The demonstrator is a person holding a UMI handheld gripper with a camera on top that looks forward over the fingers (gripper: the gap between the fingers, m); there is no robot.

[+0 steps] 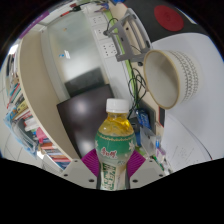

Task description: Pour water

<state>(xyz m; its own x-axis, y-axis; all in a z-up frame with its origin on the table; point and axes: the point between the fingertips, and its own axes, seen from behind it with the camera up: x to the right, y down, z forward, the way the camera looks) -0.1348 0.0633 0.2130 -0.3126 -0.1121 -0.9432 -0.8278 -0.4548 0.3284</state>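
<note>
A plastic bottle (115, 135) with a white cap, yellow liquid and a green label stands between my gripper's (113, 163) fingers. Both purple pads (92, 160) press on its label, so the gripper is shut on it. The bottle leans slightly toward a large white ribbed cup or bowl (180, 75), which lies beyond the fingers to the right with its open mouth facing the bottle. The bottle's cap is on.
A dark monitor or black panel (85, 110) stands behind the bottle on a white desk (70, 50). Cables and a metal clip stand (130, 40) rise beyond the bottle. Colourful items (22, 115) line the desk's left edge.
</note>
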